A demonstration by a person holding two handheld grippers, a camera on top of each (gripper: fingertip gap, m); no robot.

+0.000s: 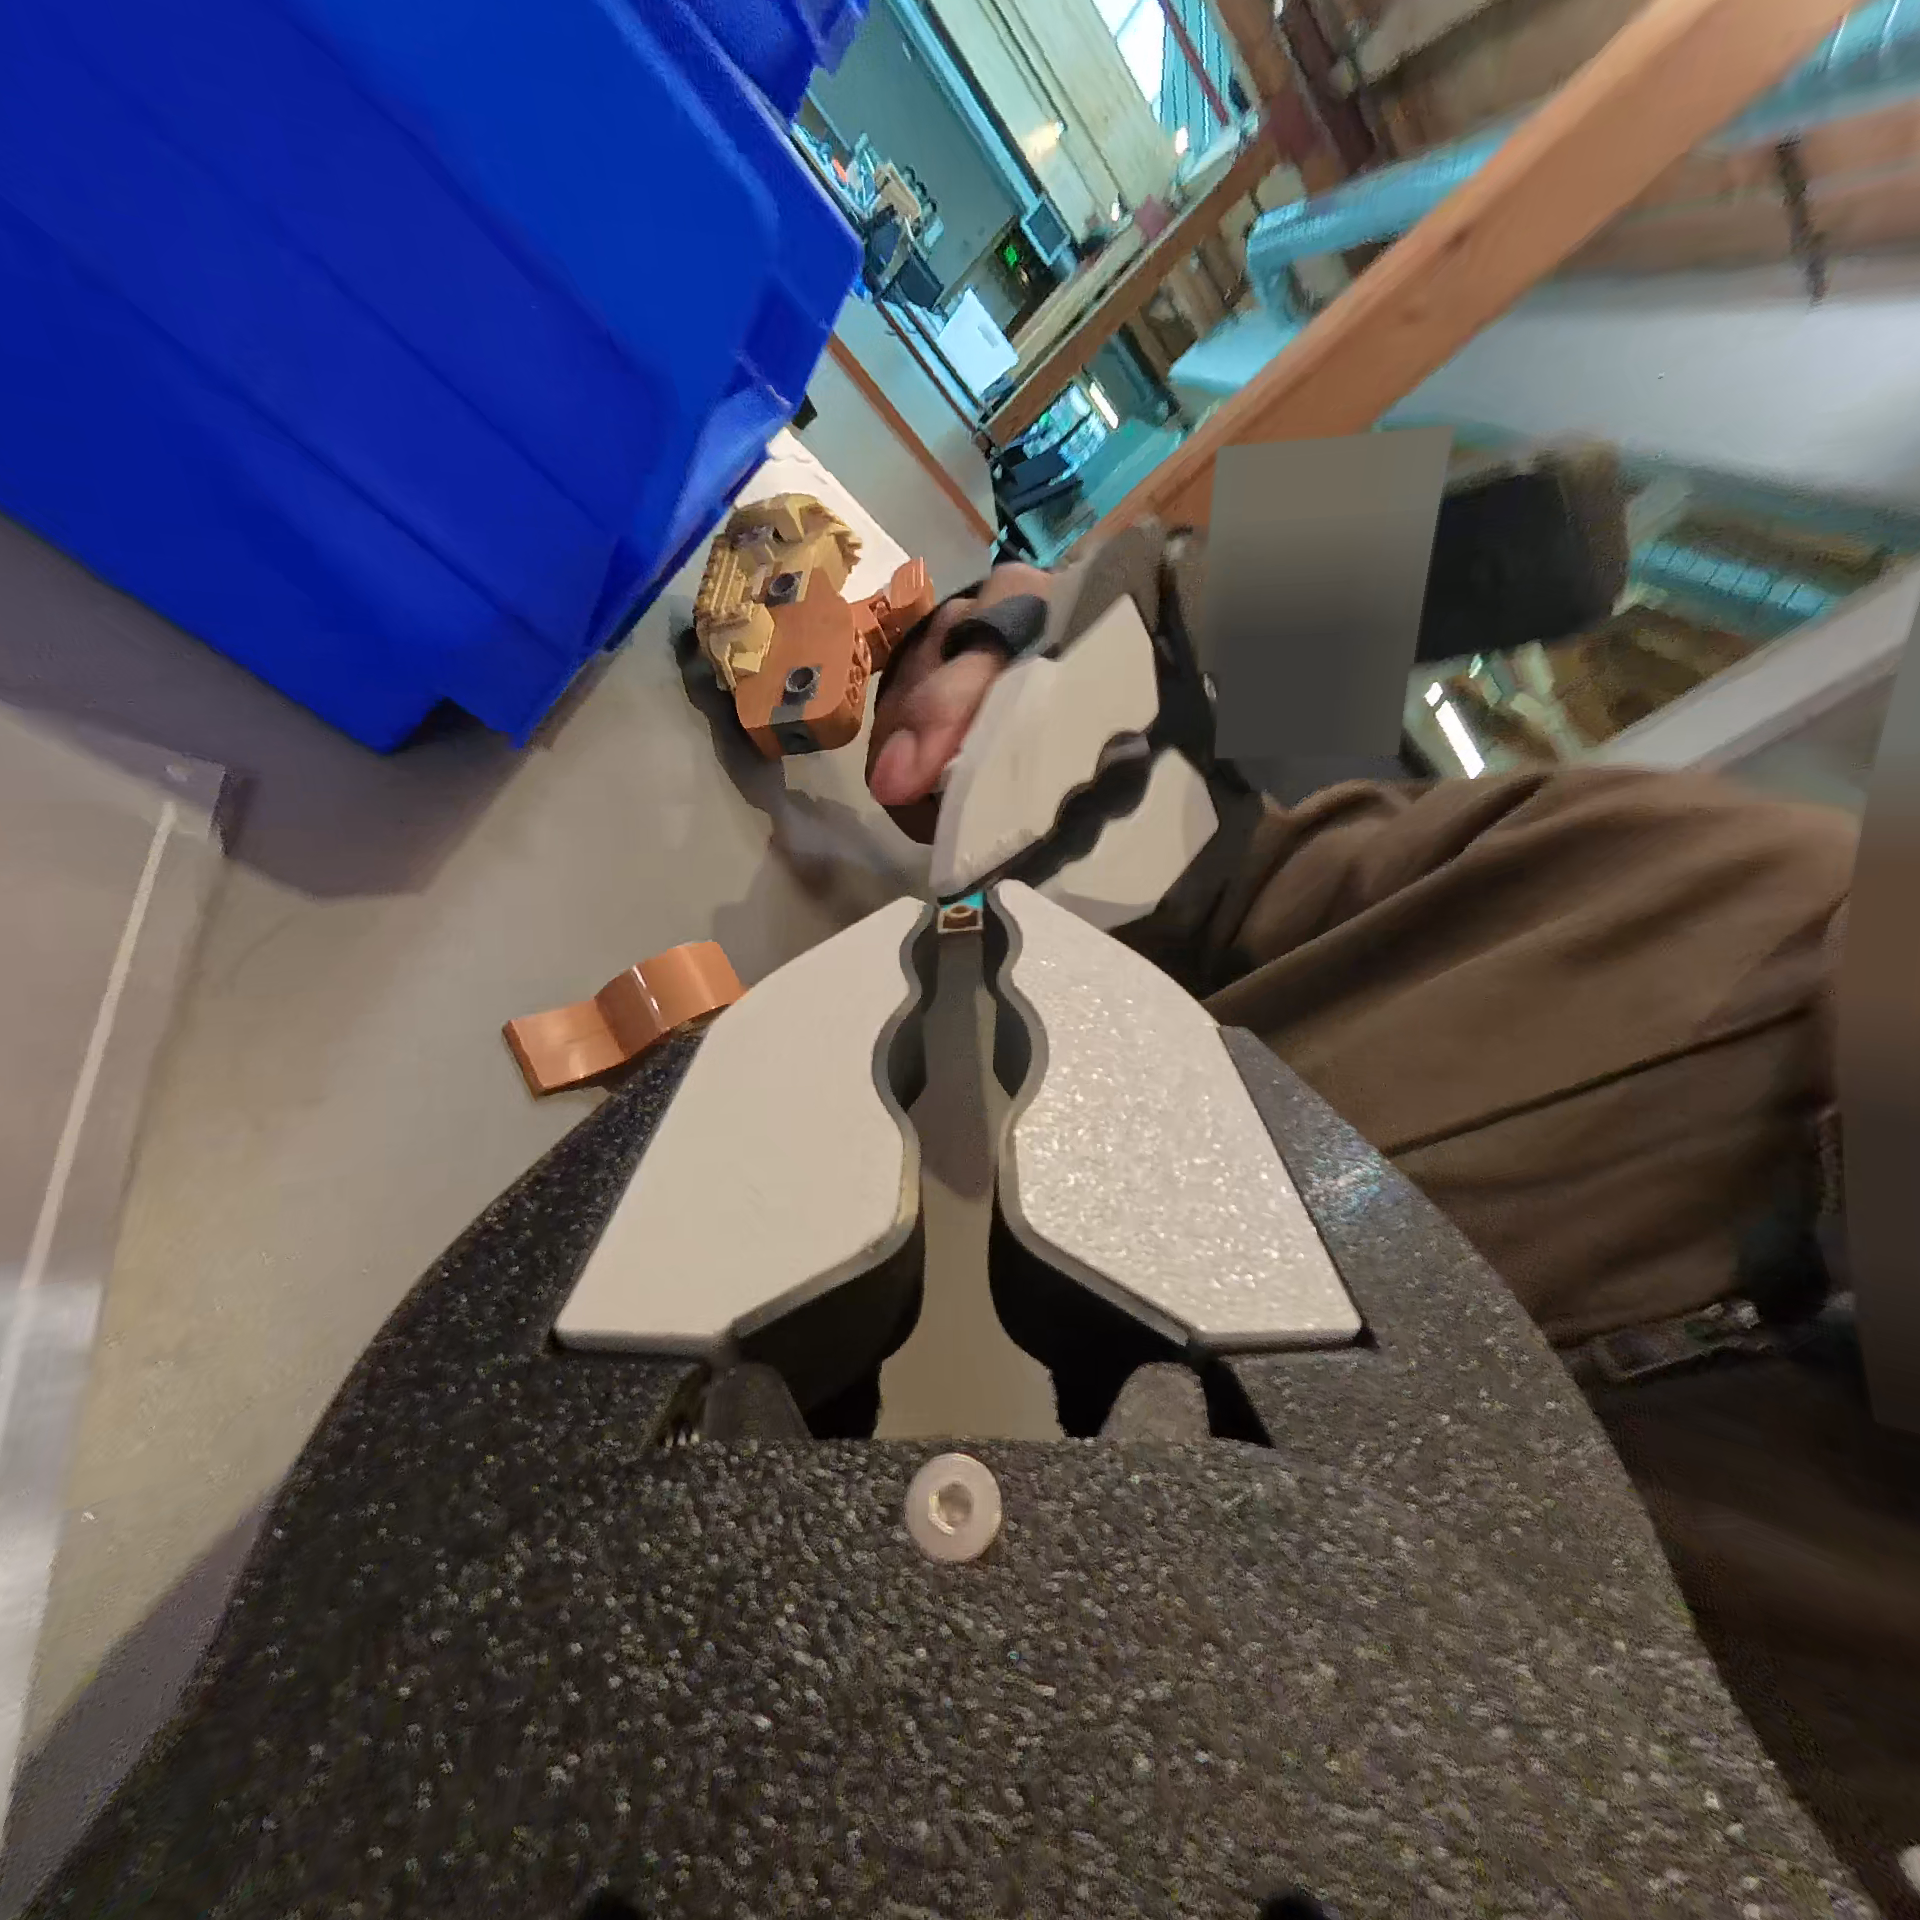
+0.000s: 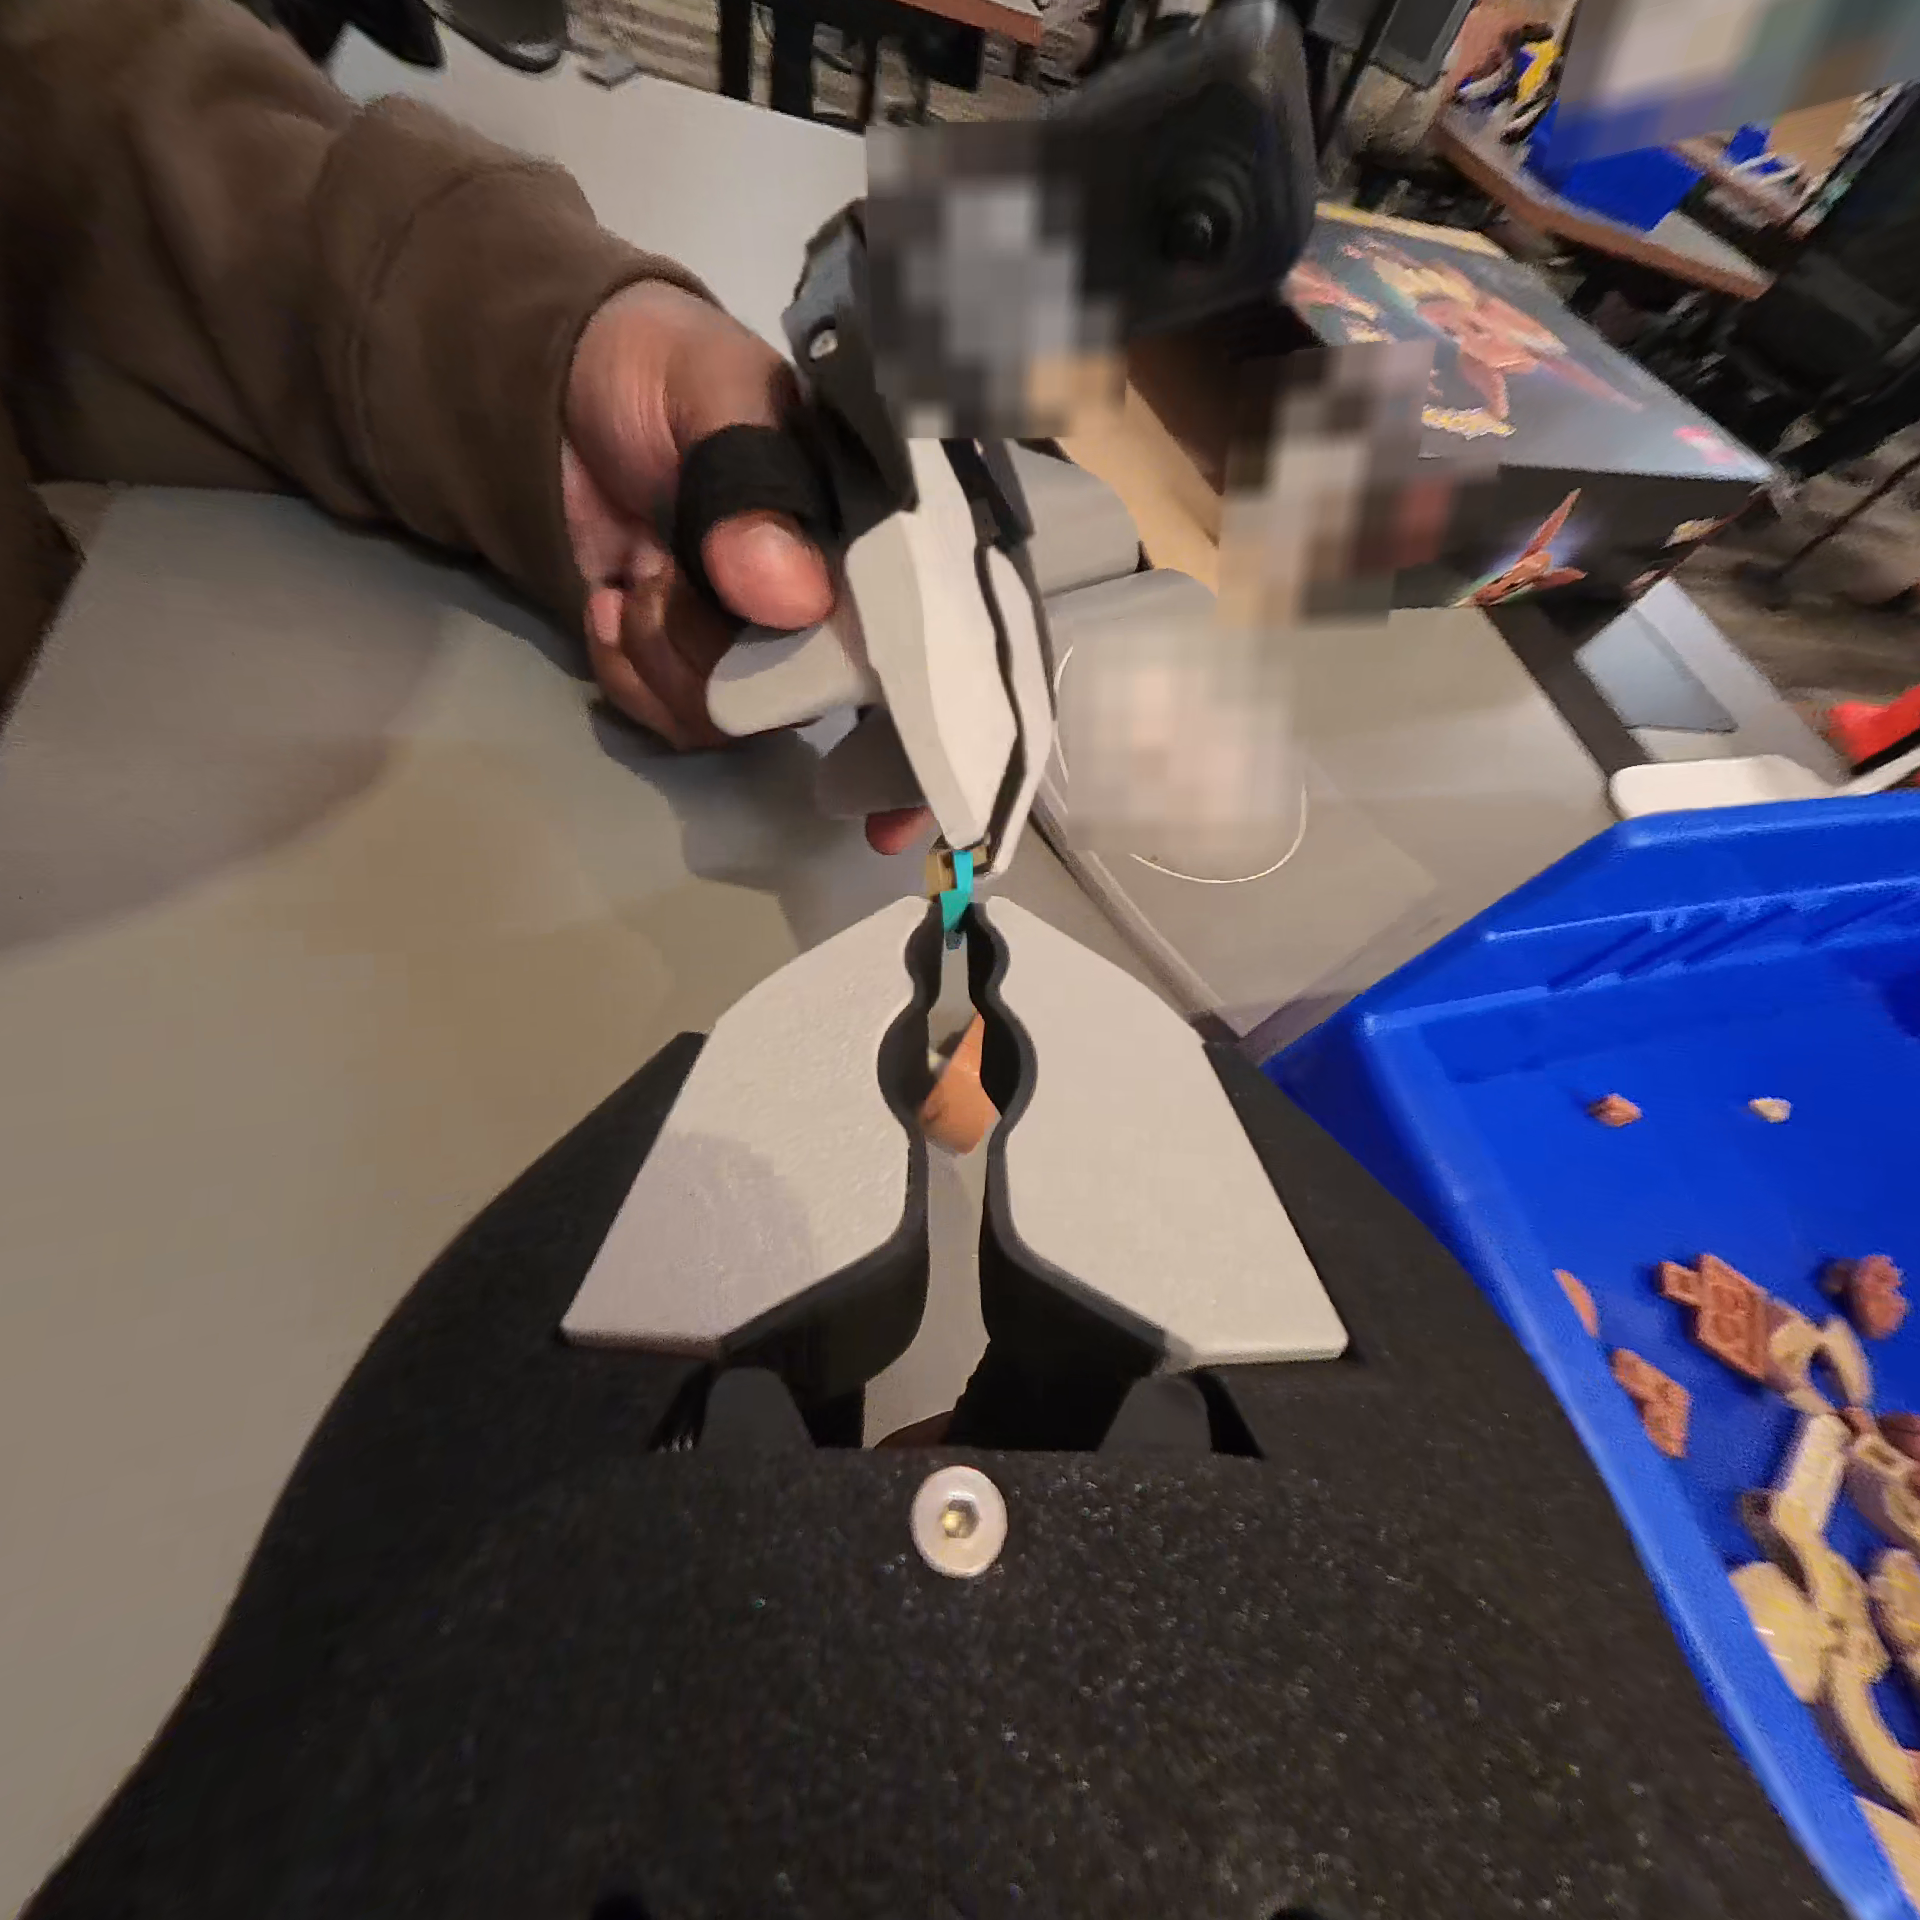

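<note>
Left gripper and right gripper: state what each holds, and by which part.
The left gripper pinches a small brown brick by its sides at the fingertips. The right gripper pinches the lower end of a thin teal piece joined to that brick.

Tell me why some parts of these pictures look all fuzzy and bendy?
Left wrist view: the other gripper and the hand behind it are smeared, and the blue bin bulges from the wide lens. Right wrist view: the bricks in the bin near the edge are soft, and square mosaic patches were laid over afterwards.

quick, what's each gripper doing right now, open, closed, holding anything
Left gripper: closed on a small brown brick.
Right gripper: closed on a thin teal piece that meets the brick.
</note>
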